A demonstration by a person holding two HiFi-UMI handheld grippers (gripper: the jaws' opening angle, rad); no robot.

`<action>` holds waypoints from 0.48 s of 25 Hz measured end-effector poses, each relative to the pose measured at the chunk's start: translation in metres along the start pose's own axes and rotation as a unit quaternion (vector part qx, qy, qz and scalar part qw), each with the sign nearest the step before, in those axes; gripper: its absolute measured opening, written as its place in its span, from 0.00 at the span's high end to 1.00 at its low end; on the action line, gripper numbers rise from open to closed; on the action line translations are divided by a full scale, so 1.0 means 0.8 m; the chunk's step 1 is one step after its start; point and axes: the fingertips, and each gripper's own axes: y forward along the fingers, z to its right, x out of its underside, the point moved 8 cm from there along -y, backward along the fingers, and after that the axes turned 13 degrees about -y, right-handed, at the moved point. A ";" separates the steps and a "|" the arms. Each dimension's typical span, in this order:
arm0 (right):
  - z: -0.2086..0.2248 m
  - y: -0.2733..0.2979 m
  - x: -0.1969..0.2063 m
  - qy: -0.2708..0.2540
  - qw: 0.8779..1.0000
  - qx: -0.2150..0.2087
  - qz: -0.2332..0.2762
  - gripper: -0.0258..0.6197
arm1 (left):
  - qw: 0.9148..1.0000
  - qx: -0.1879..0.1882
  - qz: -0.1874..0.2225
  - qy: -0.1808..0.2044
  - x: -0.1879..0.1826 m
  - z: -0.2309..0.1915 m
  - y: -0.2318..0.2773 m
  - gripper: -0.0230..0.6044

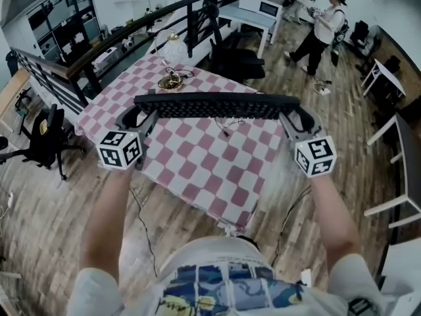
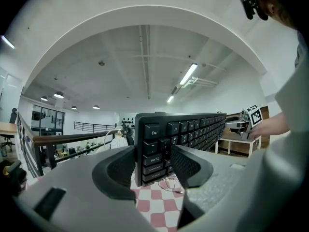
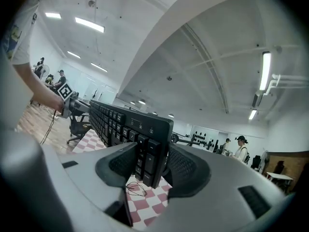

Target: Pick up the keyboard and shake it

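Observation:
A black keyboard [image 1: 217, 105] hangs in the air above the checked table, held level between both grippers. My left gripper [image 1: 139, 118] is shut on its left end, where the Esc key corner [image 2: 153, 149] sits between the grey pads. My right gripper [image 1: 289, 117] is shut on its right end [image 3: 147, 151], the jaws clamping the keyboard's edge. Its thin cable [image 1: 227, 125] dangles down onto the cloth. Both views along the jaws show the keyboard standing on edge, keys facing sideways.
A table with a pink and white checked cloth [image 1: 197, 157] stands below. On its far end are a glass lamp [image 1: 173, 48] and a small dish [image 1: 170, 83]. A black office chair [image 1: 46, 137] is at left, a railing [image 1: 99, 51] behind, and a person [image 1: 322, 28] stands far off.

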 end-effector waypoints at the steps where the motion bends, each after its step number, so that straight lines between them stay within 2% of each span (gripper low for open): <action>1: -0.001 -0.002 -0.004 -0.003 1.000 0.005 0.002 0.66 | 1.000 0.001 0.003 0.004 -0.004 0.001 -0.003 0.61; 9: -0.005 -0.021 -0.033 -0.010 0.999 0.038 0.004 0.66 | 0.999 0.007 0.025 0.030 -0.034 0.008 -0.019 0.61; 12: -0.002 -0.026 -0.048 -0.032 0.998 0.048 0.024 0.66 | 0.999 0.007 0.034 0.038 -0.046 0.012 -0.026 0.61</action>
